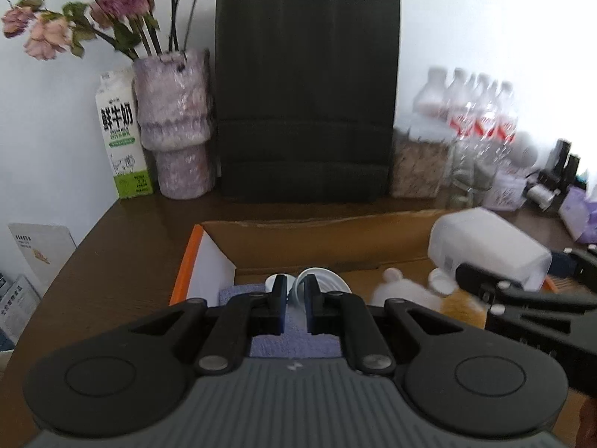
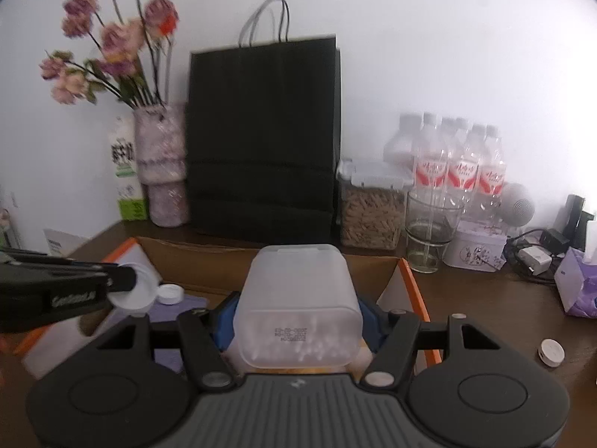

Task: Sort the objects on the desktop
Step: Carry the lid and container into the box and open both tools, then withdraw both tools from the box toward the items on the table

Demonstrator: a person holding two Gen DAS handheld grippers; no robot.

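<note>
Closest to me, the right gripper (image 2: pixel 296 330) has its jaws clamped on a frosted plastic container (image 2: pixel 298 310), lying on its side with small white pellets showing through its base, held above the open cardboard box (image 2: pixel 414 283). Beside it on the left, the left gripper (image 1: pixel 295 304) has its jaws drawn together on the rim of a small white funnel-like cup (image 1: pixel 321 280), also over the box. Down inside the box lie a purple cloth (image 1: pixel 294 347), a white round cap (image 2: pixel 169 293) and a fluffy white and orange soft toy (image 1: pixel 406 293).

On the brown worktop (image 1: pixel 123 246), right of the box, sit a small white disc (image 2: pixel 551 352) and a purple tissue pack (image 2: pixel 576 287). Just behind the box a tall black paper bag (image 1: pixel 306 93) blocks the middle of the wall. Left of it stand a mottled purple vase (image 1: pixel 173 123) of faded pink flowers (image 1: pixel 48 33) and a milk carton (image 1: pixel 121 134). Right of it are a lidded jar of grain (image 2: pixel 371 209), an empty glass (image 2: pixel 429 231), a white patterned tin (image 2: pixel 475 250), a cluster of water bottles (image 2: pixel 462 160), and chargers with tangled cables (image 2: pixel 533 254).
</note>
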